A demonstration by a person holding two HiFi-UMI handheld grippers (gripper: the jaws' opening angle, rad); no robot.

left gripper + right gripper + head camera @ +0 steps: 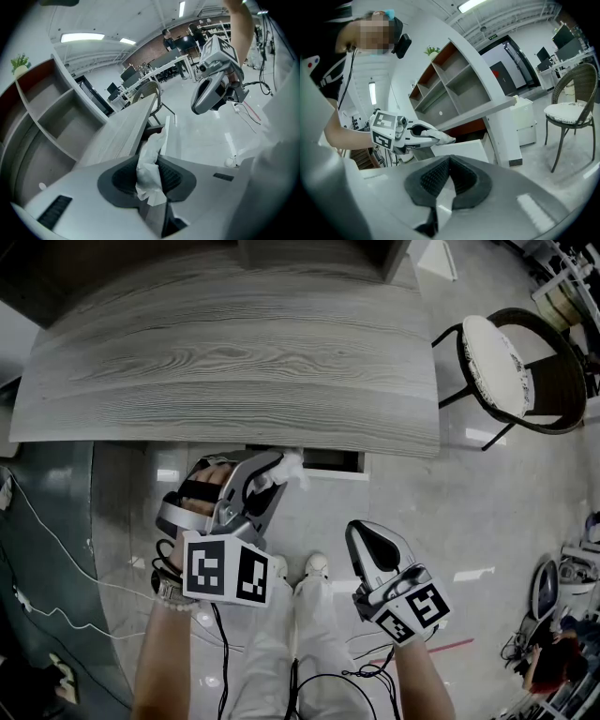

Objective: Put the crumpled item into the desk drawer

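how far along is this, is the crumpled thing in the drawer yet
Done: the desk drawer stands open. In hand: the left gripper is clamped on the crumpled paper, held right by the drawer's opening. Left: release it inside. The right gripper is shut and empty.

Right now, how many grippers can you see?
2. The left gripper is at the open desk drawer, shut on the crumpled tissue. The right gripper hangs to its right over the floor, shut and empty. None seem hidden.
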